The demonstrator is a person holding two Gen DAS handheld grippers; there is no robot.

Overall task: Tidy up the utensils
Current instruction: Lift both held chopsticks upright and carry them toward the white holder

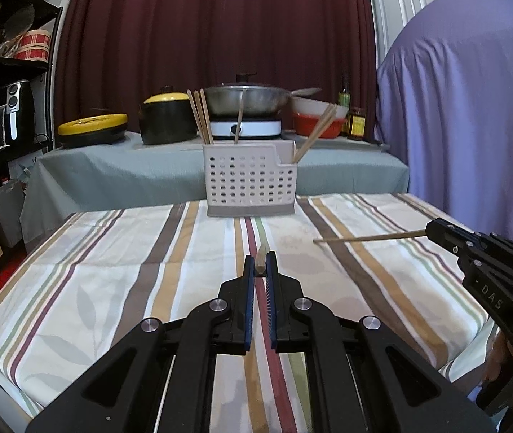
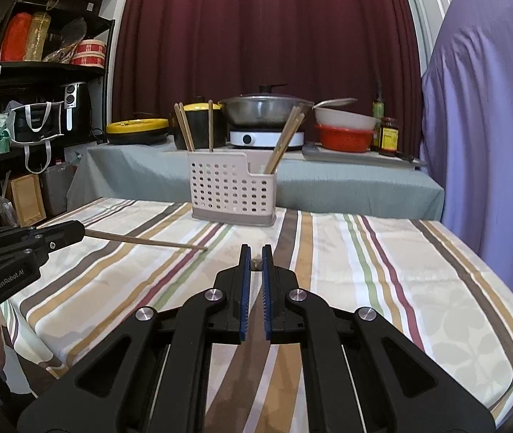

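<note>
Wooden chopsticks, one per tool: the left tool and right tool each clench a chopstick endwise, well short of the perforated caddy on the worktop, presumably for upright insertion.

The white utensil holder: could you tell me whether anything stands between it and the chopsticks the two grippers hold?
Nothing visible does. Only bare striped tablecloth lies between the holder and each held chopstick.
</note>
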